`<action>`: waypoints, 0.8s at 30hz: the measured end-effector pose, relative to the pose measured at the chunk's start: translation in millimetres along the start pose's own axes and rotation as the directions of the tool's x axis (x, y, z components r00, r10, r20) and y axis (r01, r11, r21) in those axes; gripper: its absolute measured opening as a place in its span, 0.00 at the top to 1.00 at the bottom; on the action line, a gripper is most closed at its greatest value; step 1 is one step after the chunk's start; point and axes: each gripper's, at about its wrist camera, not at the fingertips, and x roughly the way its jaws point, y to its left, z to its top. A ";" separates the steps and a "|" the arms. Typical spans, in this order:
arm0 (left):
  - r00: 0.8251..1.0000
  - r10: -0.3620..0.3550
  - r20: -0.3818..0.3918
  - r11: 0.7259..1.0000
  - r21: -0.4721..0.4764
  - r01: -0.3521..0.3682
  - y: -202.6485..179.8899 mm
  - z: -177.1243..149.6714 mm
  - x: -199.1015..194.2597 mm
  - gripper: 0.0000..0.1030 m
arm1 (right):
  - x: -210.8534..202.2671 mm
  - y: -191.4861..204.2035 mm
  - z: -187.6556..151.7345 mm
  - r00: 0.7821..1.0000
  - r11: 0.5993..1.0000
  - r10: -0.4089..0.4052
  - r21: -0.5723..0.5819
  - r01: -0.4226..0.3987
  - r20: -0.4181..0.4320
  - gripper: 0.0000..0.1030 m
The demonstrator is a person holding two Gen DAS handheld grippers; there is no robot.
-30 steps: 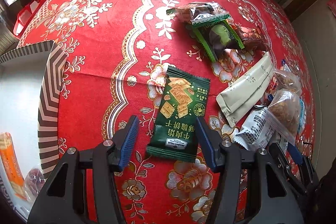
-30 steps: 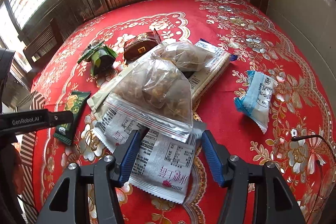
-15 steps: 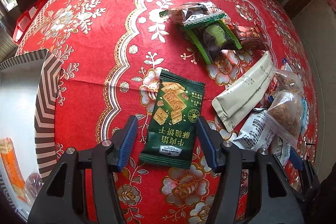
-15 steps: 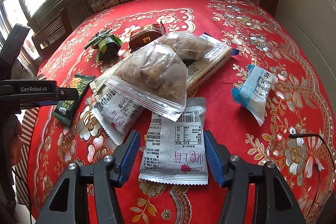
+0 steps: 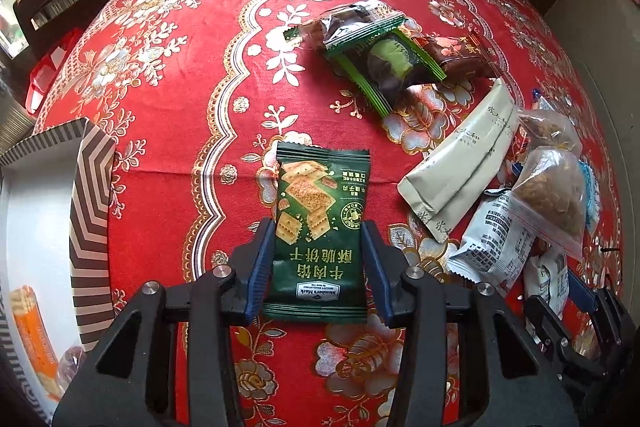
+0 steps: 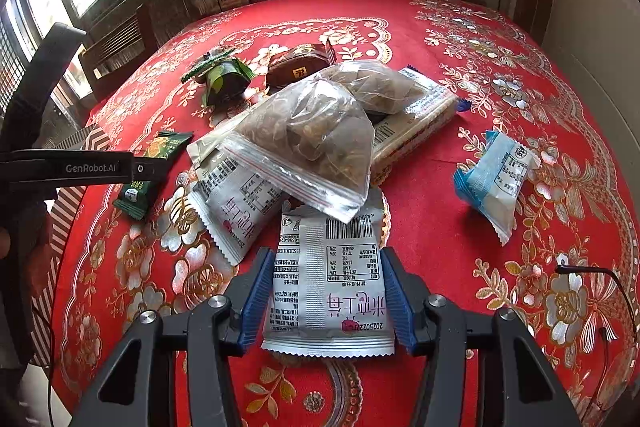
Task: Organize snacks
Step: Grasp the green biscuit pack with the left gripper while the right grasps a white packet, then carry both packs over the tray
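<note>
The left gripper (image 5: 319,259) has its blue fingers (image 5: 262,263) set either side of the green cracker packet (image 5: 320,227), jaws spread and framing the packet's lower half, which lies flat on the red floral tablecloth (image 5: 192,75); whether the pads actually touch its edges I cannot tell; to the left stands the striped box (image 5: 90,227), with an orange packet (image 5: 34,339) lying inside it; further off lie a beige sachet (image 5: 464,163) and, beyond it, a green-edged wrapped sweet (image 5: 384,63) beside a brown packet (image 5: 460,55). The right gripper (image 6: 326,291) likewise stands with jaws apart around a white printed packet (image 6: 332,279) lying flat on the cloth; a clear zip bag (image 6: 312,143) of brown snacks overlaps that packet's far end and a second white packet (image 6: 236,203) to its left; a blue and white packet (image 6: 496,175) lies well apart on the right; behind the zip bag sit another clear bag (image 6: 376,83) and a long wrapped biscuit pack (image 6: 416,123).
</note>
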 end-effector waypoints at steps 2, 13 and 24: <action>1.000 0.003 -0.005 1.000 -0.007 -0.003 5.4 -6.0 -3.2 0.60 | -6.4 1.1 -7.2 1.000 1.000 0.011 -0.005 -0.011 -0.005 0.50; 0.996 0.007 0.091 1.000 -0.017 -0.006 29.2 -60.4 -60.0 0.60 | -43.3 38.3 -18.8 0.991 0.990 0.134 -0.040 -0.133 0.024 0.50; 0.981 0.040 0.192 0.998 -0.059 -0.029 71.8 -90.2 -119.5 0.60 | -47.6 122.8 -0.1 0.980 0.964 0.197 -0.189 -0.188 0.034 0.50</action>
